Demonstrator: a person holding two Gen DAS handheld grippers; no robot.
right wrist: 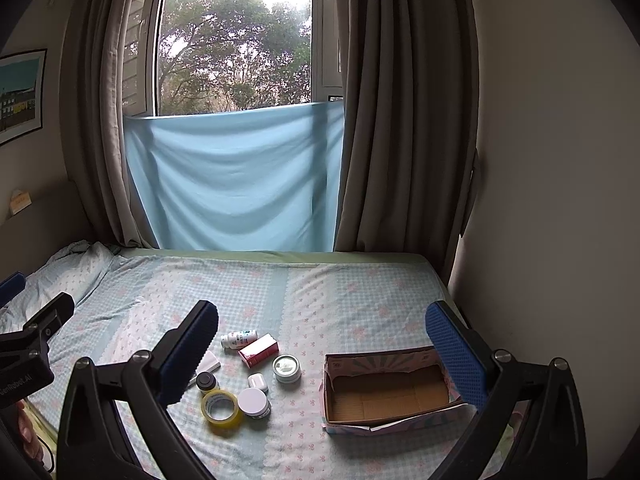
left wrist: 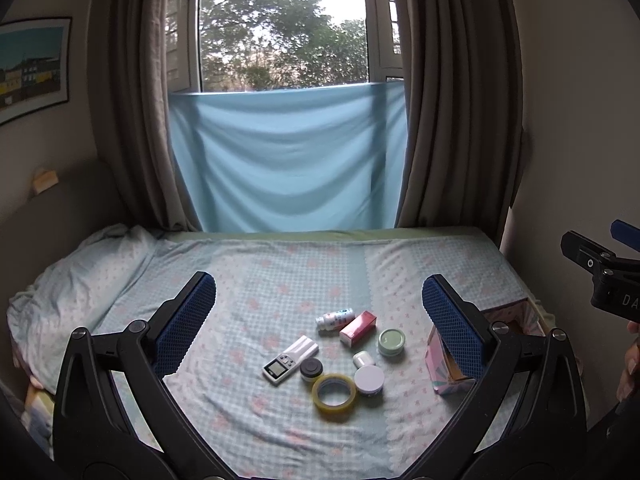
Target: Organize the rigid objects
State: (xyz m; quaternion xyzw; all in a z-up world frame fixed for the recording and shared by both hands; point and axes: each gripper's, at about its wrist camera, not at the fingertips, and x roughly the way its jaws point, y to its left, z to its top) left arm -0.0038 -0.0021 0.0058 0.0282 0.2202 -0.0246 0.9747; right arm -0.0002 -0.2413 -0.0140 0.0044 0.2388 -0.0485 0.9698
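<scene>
Several small objects lie together on the bed: a white remote [left wrist: 291, 359], a small white bottle [left wrist: 335, 318], a red box [left wrist: 358, 328], a green-lidded jar [left wrist: 391, 342], a white earbud case [left wrist: 363, 359], a black-lidded jar [left wrist: 311, 369], a white-lidded jar [left wrist: 369, 379] and a yellow tape roll [left wrist: 334, 397]. An empty cardboard box [right wrist: 390, 394] stands to their right. My left gripper [left wrist: 320, 320] is open and empty above the bed, behind the objects. My right gripper [right wrist: 320, 344] is open and empty, its jaws spanning from the objects to the box.
The bed's patterned sheet [left wrist: 280, 276] stretches to a window with a blue cloth [left wrist: 288, 160] and brown curtains. A rumpled pillow [left wrist: 80, 272] lies at the left. A wall [right wrist: 560, 160] borders the bed on the right.
</scene>
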